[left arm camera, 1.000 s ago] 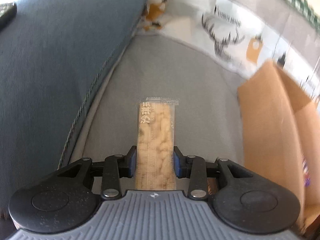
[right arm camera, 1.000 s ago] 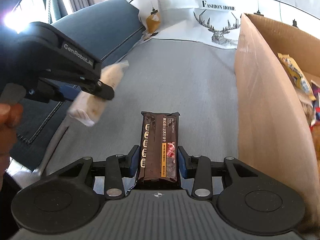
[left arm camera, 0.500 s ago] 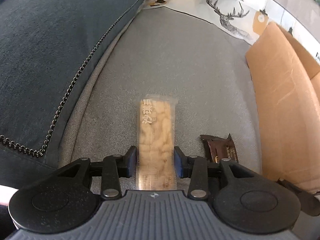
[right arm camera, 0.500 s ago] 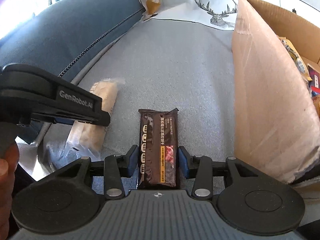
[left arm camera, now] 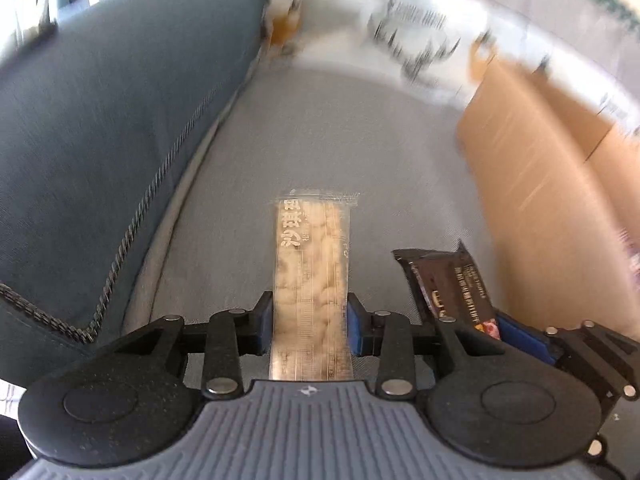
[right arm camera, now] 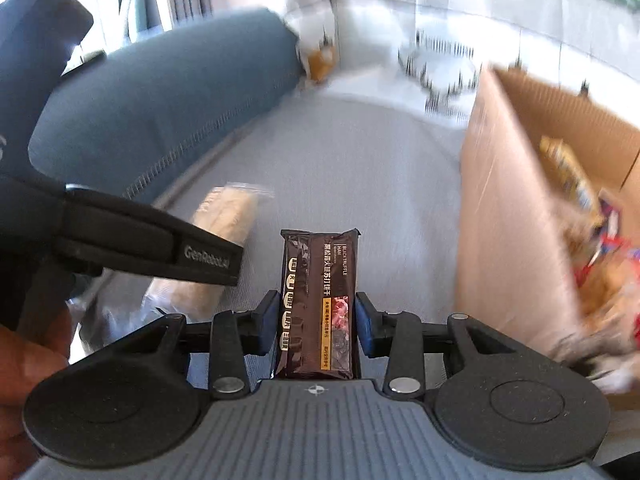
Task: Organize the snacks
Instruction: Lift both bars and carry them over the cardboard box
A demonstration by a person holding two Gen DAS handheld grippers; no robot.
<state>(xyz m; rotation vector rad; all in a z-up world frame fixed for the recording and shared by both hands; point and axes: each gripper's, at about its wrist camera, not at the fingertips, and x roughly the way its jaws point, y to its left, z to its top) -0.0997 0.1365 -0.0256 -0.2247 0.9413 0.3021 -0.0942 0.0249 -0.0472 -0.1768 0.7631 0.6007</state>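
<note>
My left gripper [left arm camera: 310,322] is shut on a tan snack bar in a clear wrapper [left arm camera: 312,264], held over the grey sofa seat [left arm camera: 320,140]. My right gripper [right arm camera: 318,322] is shut on a dark brown black-truffle cracker pack [right arm camera: 320,292]. In the left wrist view the brown pack [left arm camera: 452,280] and the right gripper [left arm camera: 532,340] sit close at the right. In the right wrist view the left gripper [right arm camera: 160,248] and the tan bar [right arm camera: 224,216] sit at the left. An open cardboard box [right arm camera: 516,216] stands at the right.
The box holds several snack packets [right arm camera: 572,184]. A blue sofa arm cushion [left arm camera: 100,128] bounds the seat on the left. A white cushion with a deer print [right arm camera: 440,56] lies at the back. Both views are motion blurred.
Both grippers have risen and tilted up, each keeping its snack. The right gripper and brown pack now show closer beside the left gripper.
</note>
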